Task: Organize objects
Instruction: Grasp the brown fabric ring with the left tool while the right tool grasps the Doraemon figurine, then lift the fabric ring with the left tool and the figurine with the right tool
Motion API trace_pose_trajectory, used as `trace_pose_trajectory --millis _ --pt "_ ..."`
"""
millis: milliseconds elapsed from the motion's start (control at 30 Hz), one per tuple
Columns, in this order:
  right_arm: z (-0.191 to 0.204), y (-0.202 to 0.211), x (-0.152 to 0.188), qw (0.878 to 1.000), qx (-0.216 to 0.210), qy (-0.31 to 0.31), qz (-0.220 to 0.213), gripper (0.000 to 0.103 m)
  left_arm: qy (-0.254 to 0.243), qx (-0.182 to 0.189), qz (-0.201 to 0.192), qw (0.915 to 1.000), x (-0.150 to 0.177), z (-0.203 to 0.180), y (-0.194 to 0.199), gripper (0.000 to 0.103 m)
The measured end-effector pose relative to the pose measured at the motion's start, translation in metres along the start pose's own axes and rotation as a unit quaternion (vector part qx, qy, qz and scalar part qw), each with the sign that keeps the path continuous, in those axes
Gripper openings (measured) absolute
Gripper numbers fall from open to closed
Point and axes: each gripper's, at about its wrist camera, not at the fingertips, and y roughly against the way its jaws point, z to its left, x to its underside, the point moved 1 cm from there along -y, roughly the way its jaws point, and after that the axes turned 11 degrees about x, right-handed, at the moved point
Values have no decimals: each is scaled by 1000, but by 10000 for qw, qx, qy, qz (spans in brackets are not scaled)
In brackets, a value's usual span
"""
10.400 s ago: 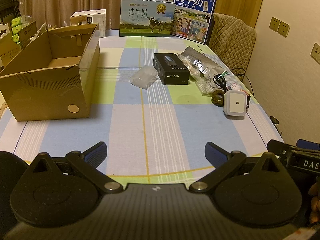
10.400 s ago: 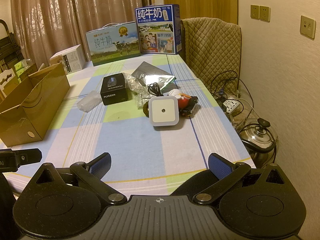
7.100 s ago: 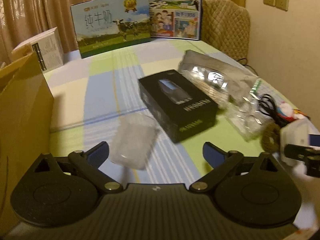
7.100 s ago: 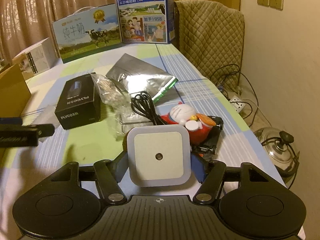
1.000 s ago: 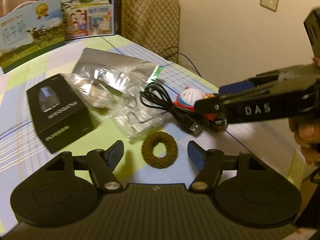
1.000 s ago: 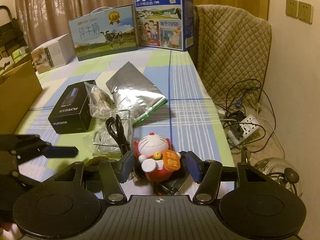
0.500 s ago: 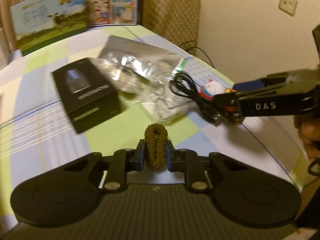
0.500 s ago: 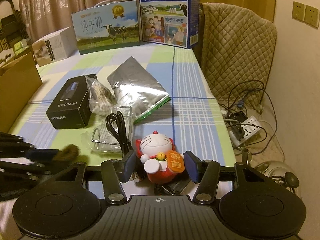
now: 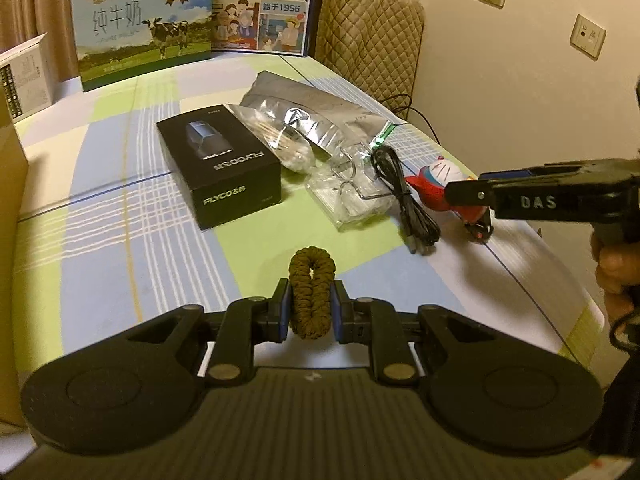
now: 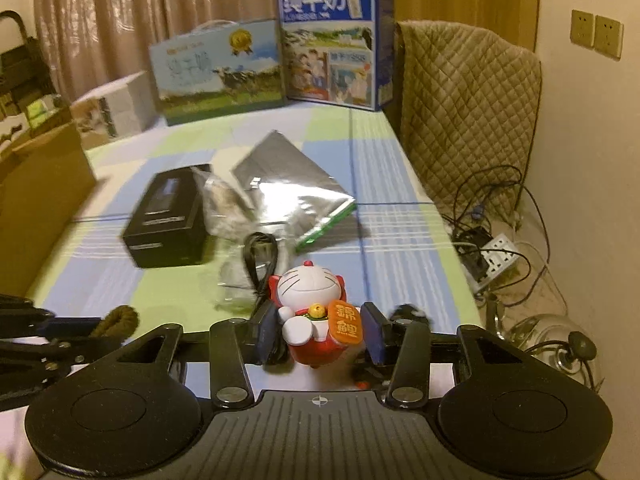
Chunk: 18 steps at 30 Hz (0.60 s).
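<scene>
A brown hair tie (image 9: 312,294) stands pinched upright in my left gripper (image 9: 310,310), which is shut on it and holds it off the checked tablecloth. From the right wrist view the hair tie (image 10: 120,320) shows at the far left, in the left gripper (image 10: 86,326). A red and white cat figure (image 10: 312,312) sits between the pads of my right gripper (image 10: 320,334). Its jaws are closing and both pads touch the figure's sides. The left wrist view has the figure (image 9: 434,188) under the right gripper (image 9: 464,194).
A black FLYCO box (image 9: 220,172), a silver foil bag (image 9: 304,108), a clear bag of clips (image 9: 348,200) and a black cable (image 9: 408,204) lie mid-table. Milk cartons (image 10: 332,44) stand at the back, a cardboard box (image 10: 40,200) at left. A padded chair (image 10: 468,112) and floor cables are at right.
My left gripper shut on the hair tie and lifted it from the table, drawing back. The right gripper's jaws narrowed onto the cat figure and the gripper shifted slightly.
</scene>
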Motion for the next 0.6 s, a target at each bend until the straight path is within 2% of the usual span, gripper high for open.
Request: trace_pose_trajectory --millis 233,467,533,600 --pt "22 26 22 9983 -508 -171 231 42 122 -57 -48 9999 17 2 24 16" --pt "54 22 43 9938 -800 425 651 42 220 -98 41 9997 35 12 34 16" --pt "56 19 46 9930 -837 469 690 45 241 -99 67 9996 40 15 35 16" --pt "58 16 47 9926 -848 483 721 54 232 -108 86 9996 44 17 35 16"
